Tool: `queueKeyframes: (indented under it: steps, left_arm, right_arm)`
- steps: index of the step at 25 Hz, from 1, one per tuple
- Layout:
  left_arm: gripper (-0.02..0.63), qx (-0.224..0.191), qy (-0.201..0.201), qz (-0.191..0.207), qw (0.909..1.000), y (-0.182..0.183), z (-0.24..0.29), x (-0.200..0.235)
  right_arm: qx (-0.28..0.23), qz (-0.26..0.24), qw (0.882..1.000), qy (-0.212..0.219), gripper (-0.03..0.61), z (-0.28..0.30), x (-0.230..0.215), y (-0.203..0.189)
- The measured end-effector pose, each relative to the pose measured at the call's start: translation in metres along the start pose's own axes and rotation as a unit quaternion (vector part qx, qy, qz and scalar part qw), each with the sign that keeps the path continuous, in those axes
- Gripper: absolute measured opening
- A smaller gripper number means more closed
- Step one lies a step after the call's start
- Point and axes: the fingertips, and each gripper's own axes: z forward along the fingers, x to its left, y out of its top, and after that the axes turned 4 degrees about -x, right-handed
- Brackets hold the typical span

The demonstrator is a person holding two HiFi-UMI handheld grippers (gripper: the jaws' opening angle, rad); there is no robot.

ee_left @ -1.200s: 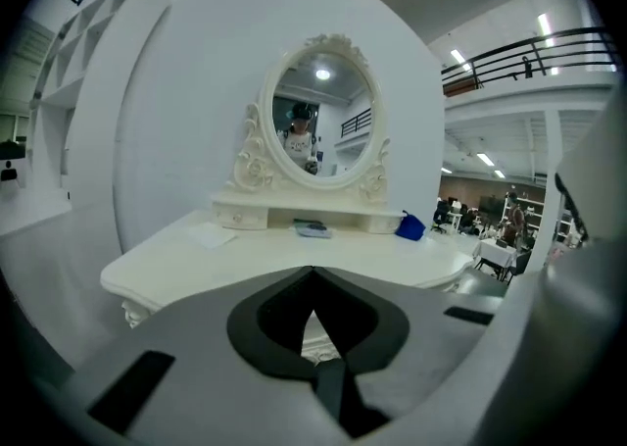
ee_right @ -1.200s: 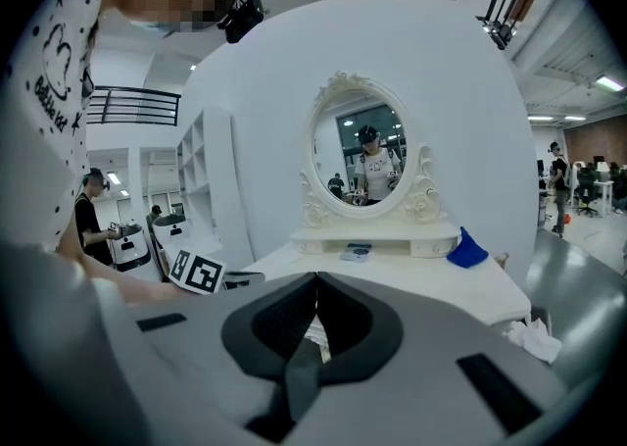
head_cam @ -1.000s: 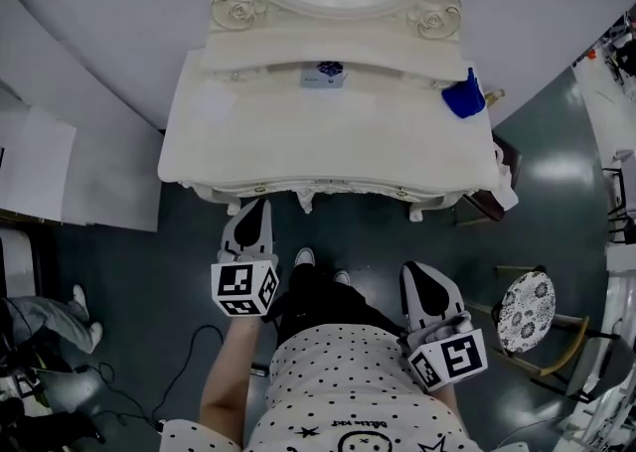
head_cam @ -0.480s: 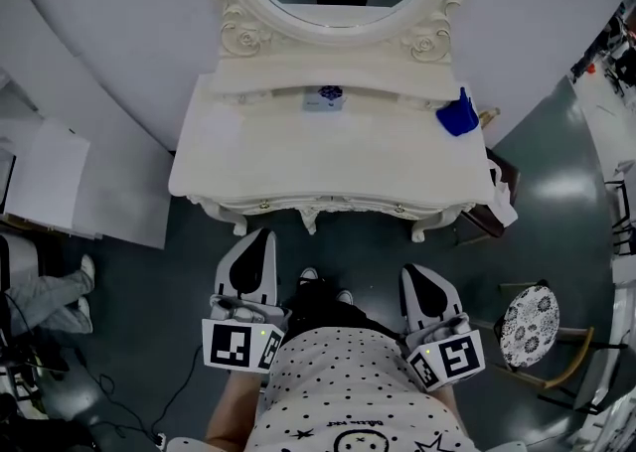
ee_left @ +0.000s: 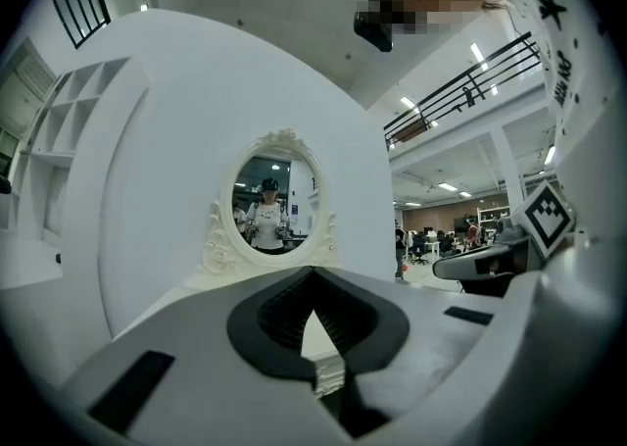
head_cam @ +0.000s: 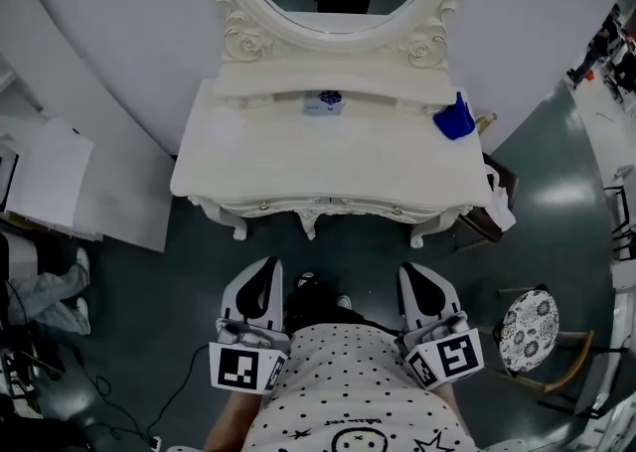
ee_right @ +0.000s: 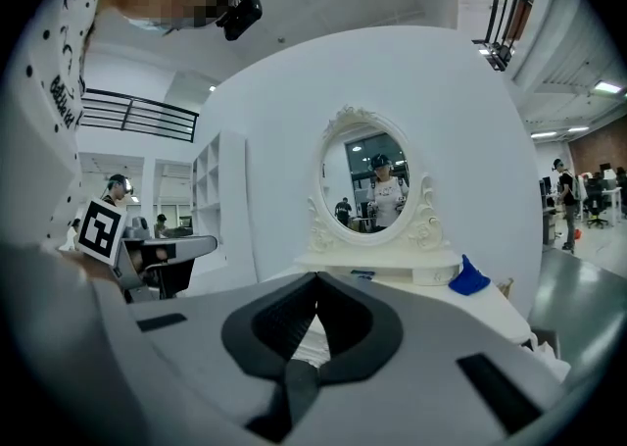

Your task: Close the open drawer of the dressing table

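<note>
A dark floor [head_cam: 149,281] meets a curved white wall [head_cam: 119,33], with flat white panels [head_cam: 60,182] lying at 9 o'clock. At 7 o'clock the left gripper [head_cam: 266,265] sits close to the person's body, pointing at the table [head_cam: 328,157]; in its own view the jaws are pressed together with nothing between them, aimed at the mirror [ee_left: 274,204]. The table stands at 12 o'clock, well apart from both grippers. Along its near edge the drawer [head_cam: 328,207] appears flush with the front, with nothing jutting out, so the closing step looks finished. At 5 o'clock the right gripper [head_cam: 411,268] is held level with the left one, its jaws likewise together and empty. A blue thing [head_cam: 454,119] sits at the table's 2 o'clock corner and a stool [head_cam: 527,321] at 4 o'clock. The next move probably calls for no more than checking that the drawer is fully seated, and a light push with closed tips if it is not.
</note>
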Motion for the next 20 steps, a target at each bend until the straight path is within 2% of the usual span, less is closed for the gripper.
queueKeyframes:
  steps: [7, 15, 20]
  left_arm:
    - [0.011, 0.011, -0.024, -0.019, 0.9995, -0.013, -0.006, -0.024]
    - [0.011, 0.008, -0.055, -0.039, 0.9977, -0.011, 0.004, -0.041]
    - [0.011, 0.022, -0.06, -0.058, 0.9963, -0.018, 0.003, -0.039]
  right_arm:
    - [-0.001, -0.001, 1.0, 0.006, 0.009, 0.0, 0.003, 0.0]
    - [0.001, 0.009, 1.0, 0.004, 0.009, 0.0, 0.004, -0.003]
    - [0.004, 0.017, 1.0, 0.002, 0.009, -0.002, 0.004, -0.006]
